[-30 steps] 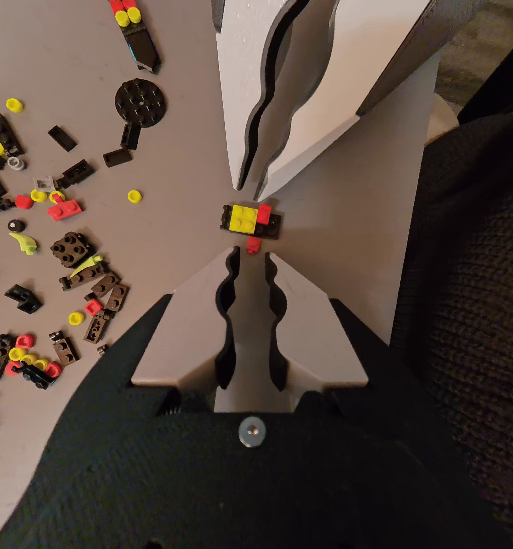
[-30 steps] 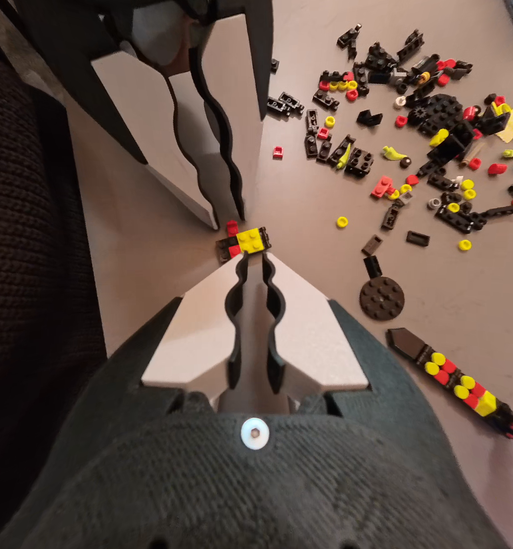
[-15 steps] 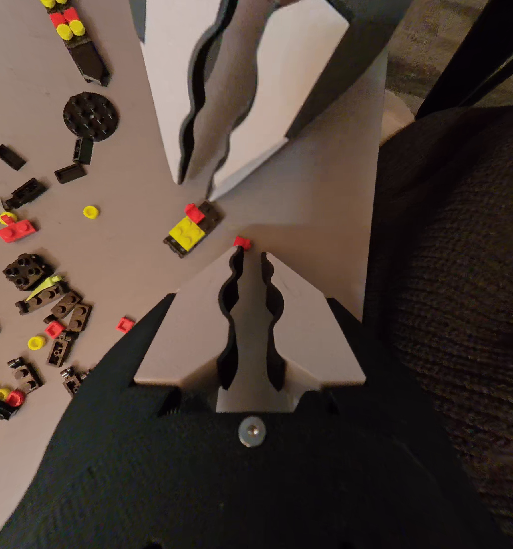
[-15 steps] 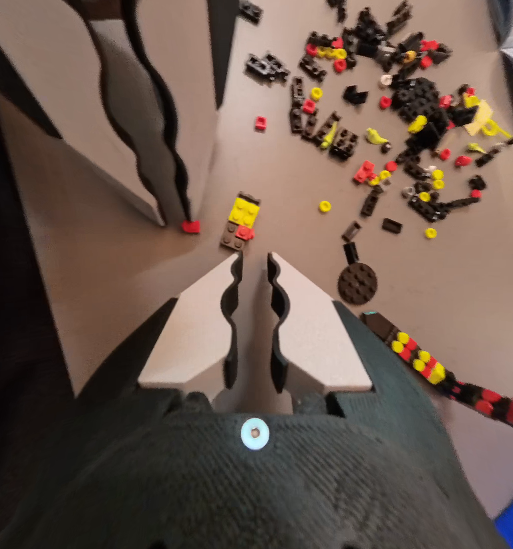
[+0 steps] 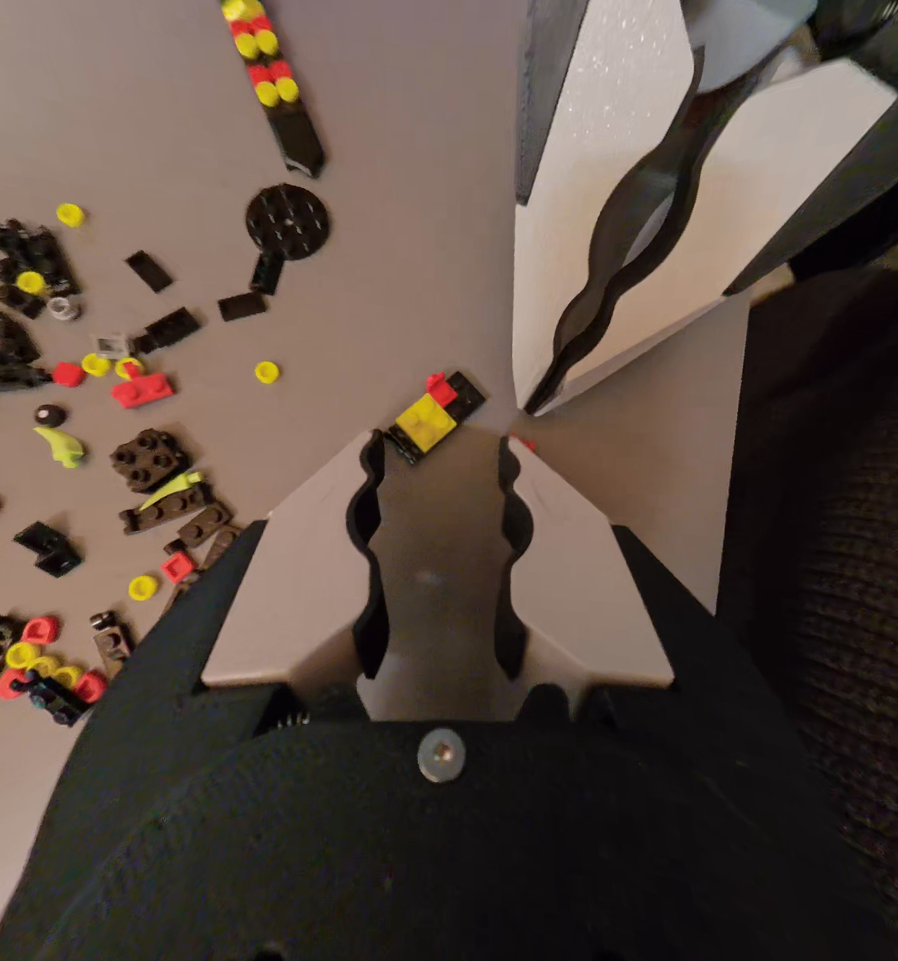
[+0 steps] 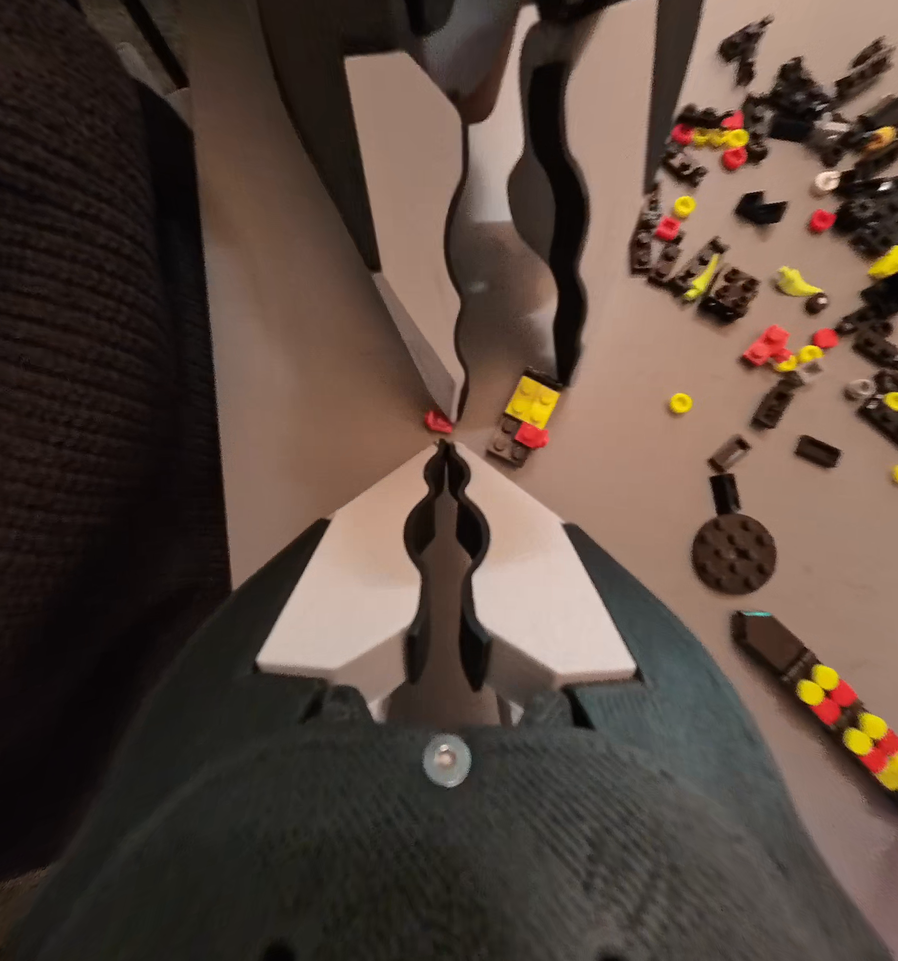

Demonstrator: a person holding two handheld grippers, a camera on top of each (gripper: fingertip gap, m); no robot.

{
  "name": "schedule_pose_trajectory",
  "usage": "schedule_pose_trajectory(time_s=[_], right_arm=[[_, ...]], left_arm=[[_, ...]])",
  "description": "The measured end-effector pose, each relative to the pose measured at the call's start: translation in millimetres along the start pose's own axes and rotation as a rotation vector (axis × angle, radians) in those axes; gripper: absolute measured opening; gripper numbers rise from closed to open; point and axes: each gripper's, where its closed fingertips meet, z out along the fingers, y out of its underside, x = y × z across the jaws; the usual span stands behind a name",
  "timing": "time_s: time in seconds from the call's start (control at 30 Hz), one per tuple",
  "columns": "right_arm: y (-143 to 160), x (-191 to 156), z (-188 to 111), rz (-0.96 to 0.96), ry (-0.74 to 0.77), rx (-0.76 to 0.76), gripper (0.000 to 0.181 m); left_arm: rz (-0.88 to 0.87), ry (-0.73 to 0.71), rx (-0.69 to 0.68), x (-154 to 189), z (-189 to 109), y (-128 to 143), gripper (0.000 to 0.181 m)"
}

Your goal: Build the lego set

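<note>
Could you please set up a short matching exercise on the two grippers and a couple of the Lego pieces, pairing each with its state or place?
Things:
1. left hand-held gripper
2. right hand-held gripper
3. loose red piece
4. round black plate

States or places:
A. shut, holding nothing
B. open
C. away from both grippers, beside a small black piece
D. on the table between the two grippers' tips

Pairs: 1-B, 2-A, 3-D, 4-C

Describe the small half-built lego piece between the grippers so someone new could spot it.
On the grey table, look away from the scattered loose bricks toward the two meeting grippers. There lies a black plate assembly, alone bearing a square yellow brick plus one small red piece.
</note>
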Motion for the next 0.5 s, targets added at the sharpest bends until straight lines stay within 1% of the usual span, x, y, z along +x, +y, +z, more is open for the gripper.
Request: schedule_pose_trajectory(time_s=[0.07,0.17,0.27,0.4,0.5], right_arm=[[2.3,-3.8,3.3,0.005,-0.02,-0.016,0.0],[6.9,5.5,6.4,0.009,0.034,-0.038,0.0],[6.9,15.4,4.1,0.036,0.077,-0.029,0.0],[9.1,31.2,2.6,0.059,0.156,-0.019,0.0],[10.0,34.1,2.2,0.059,0.169,-0.021,0.001]], left_arm=[[0.022,-0.001,0.0,3.4,0.5,-0.6,0.044],[0.029,0.007,-0.019,6.8,-1.7,1.9,0.044],[0.028,0.029,-0.035,10.6,-4.4,5.8,0.042],[0.041,0.065,-0.062,17.5,-7.7,10.7,0.032],[0.037,0.06,-0.059,17.5,-9.1,9.9,0.031]])
